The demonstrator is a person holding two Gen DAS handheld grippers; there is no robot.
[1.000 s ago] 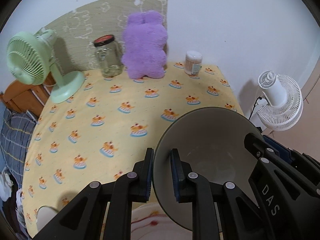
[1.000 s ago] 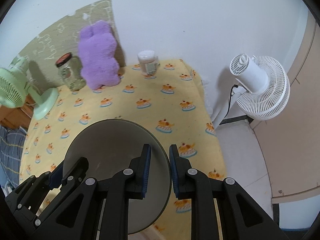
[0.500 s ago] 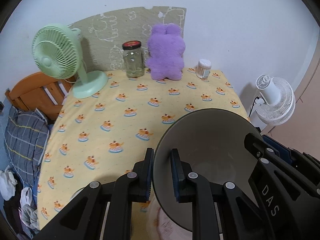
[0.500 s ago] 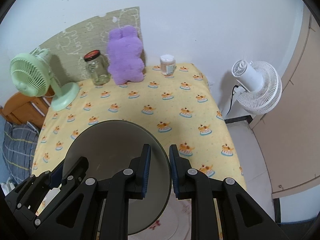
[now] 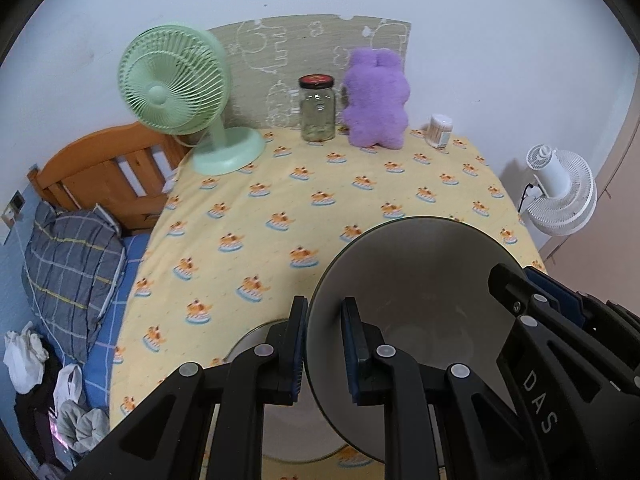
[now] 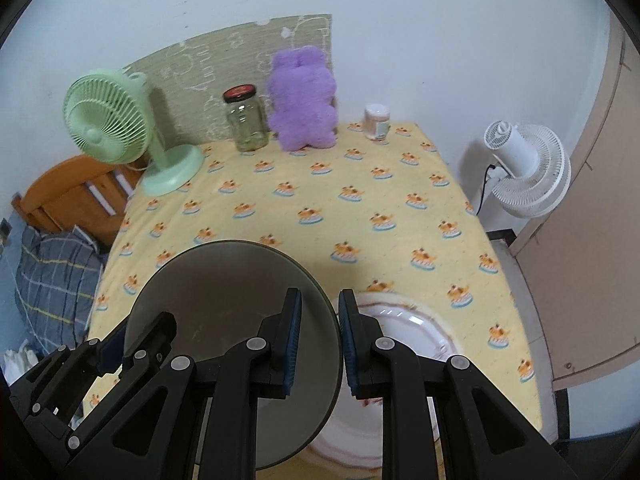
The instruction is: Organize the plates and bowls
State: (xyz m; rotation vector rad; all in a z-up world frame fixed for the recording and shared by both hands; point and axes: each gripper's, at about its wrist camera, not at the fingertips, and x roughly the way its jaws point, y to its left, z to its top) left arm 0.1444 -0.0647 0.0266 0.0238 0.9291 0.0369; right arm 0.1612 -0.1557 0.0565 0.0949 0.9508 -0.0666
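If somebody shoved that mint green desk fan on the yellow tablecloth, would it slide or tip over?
The mint green desk fan looks top-heavy, its big round head on a slim neck, so a high push would probably tip it. Its wide round base suggests a low push slides it, though the yellow tablecloth may bunch and drag.

Place: I read this as a bedroom in a home.
Bed: wooden headboard [image 5: 100, 168] and plaid pillow [image 5: 68, 264] at the left edge of my left view.
Table: yellow cartoon-print cloth [image 5: 320, 200] across the centre.
Keepsakes: purple plush toy [image 5: 376, 100], glass jar [image 5: 318, 110] and green desk fan [image 5: 176, 84] along the wall, top of frame.
Floor: white fan [image 6: 528, 168], right side.
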